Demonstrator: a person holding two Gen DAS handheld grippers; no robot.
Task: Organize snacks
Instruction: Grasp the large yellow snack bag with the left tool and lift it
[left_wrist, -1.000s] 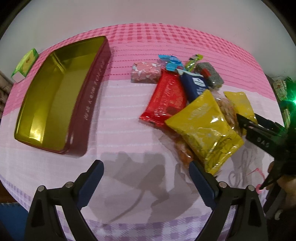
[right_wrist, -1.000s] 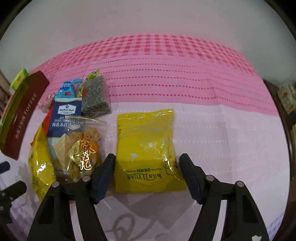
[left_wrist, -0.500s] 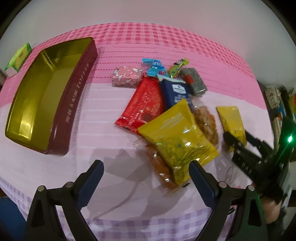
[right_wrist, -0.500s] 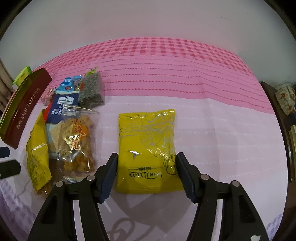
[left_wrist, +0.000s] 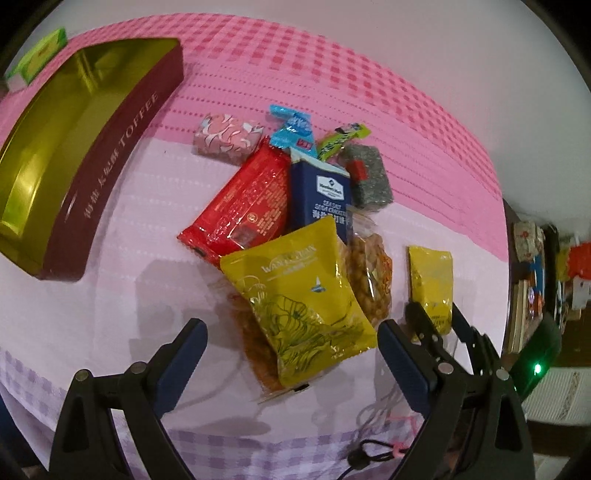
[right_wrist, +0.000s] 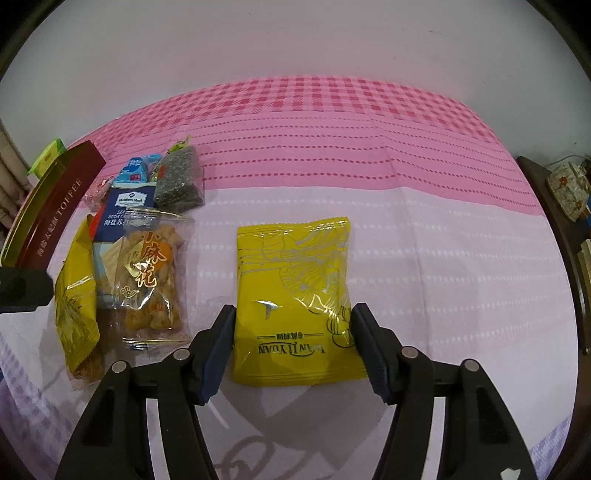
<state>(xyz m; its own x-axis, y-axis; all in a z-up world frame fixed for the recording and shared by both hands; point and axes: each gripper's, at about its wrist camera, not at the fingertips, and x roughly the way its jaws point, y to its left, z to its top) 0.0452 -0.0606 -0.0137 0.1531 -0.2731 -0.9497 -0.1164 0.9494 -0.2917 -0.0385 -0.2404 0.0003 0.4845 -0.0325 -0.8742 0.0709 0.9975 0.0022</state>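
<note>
Right wrist view: the right gripper (right_wrist: 293, 341) has its jaws half open, pressed against both sides of a yellow WANLIYUAN packet (right_wrist: 295, 295) lying on the pink tabletop (right_wrist: 424, 240). Left wrist view: the left gripper (left_wrist: 291, 350) hangs wide open over a second WANLIYUAN packet (left_wrist: 295, 291), which tops a pile beside a Member's Mark cracker box (left_wrist: 321, 195); the maroon tin (left_wrist: 103, 173) reads TOFFEE.

"TOFFEE" on tin (left_wrist: 122, 147); "Member's Mark" on blue packet (left_wrist: 319, 195).

Snack pile (left_wrist: 295, 229) right of tin (left_wrist: 74, 155)
</note>
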